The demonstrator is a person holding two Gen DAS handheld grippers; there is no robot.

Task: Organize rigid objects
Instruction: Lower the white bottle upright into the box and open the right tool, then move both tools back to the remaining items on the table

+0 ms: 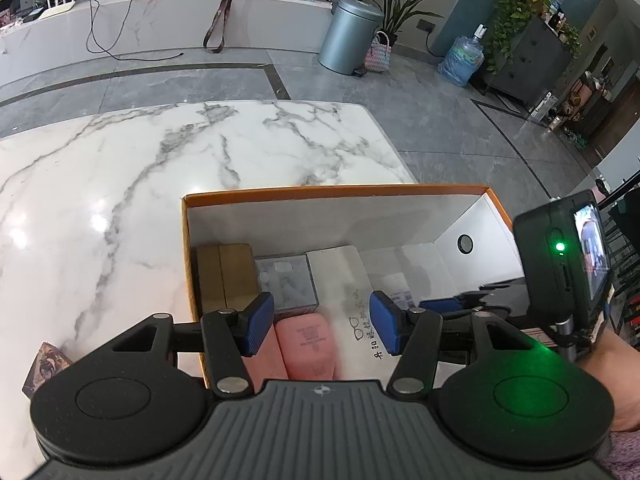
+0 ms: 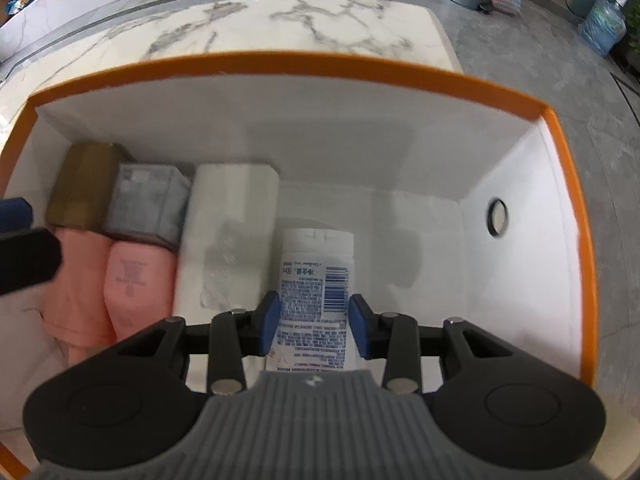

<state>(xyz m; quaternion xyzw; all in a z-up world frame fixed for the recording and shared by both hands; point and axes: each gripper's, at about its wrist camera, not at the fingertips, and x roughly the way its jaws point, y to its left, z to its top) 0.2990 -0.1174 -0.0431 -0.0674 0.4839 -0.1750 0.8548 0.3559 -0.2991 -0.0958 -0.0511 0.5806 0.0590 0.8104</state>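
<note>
The orange box [image 2: 576, 208] sits on the marble table [image 1: 120, 184]. Step in hand: placing the white tube [image 2: 316, 280] beside the white case [image 2: 232, 220]. The right gripper [image 2: 314, 320] straddles the tube, pads barely clear (apparently releasing). Next: withdraw straight up. The left gripper [image 1: 322, 322] hangs open, empty.

A white marble surface [image 1: 120, 184] stands on grey floor tiles [image 1: 440, 120]; beyond its far edge, a metal bin [image 1: 349, 36] and potted plants [image 1: 516, 4].
</note>
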